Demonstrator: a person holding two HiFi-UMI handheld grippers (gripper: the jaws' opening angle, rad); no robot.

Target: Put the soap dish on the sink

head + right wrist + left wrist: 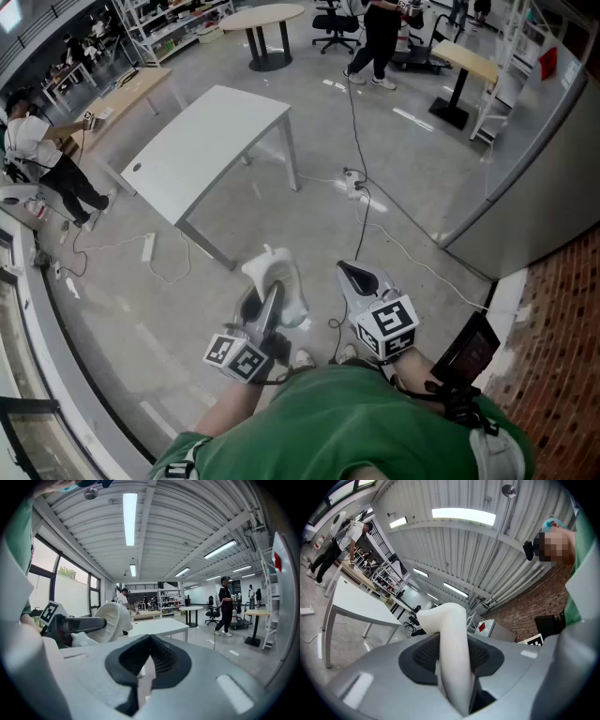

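Note:
The soap dish (281, 275) is a white, curved piece held out in front of the person over the floor. My left gripper (271, 298) is shut on it. In the left gripper view the dish (452, 644) stands upright between the two dark pads, which press on both its sides. My right gripper (353, 275) hangs just to the right of it with its jaws together and nothing between them. In the right gripper view its pads (164, 660) meet in a point, and the dish (110, 620) shows at the left in the left gripper (77, 625). No sink is in view.
A white table (206, 145) stands ahead on the concrete floor, with cables (361, 202) trailing to its right. A brick wall (553, 337) and a glass partition (525, 169) close the right side. People stand at the far left (42, 155) and far back (375, 42).

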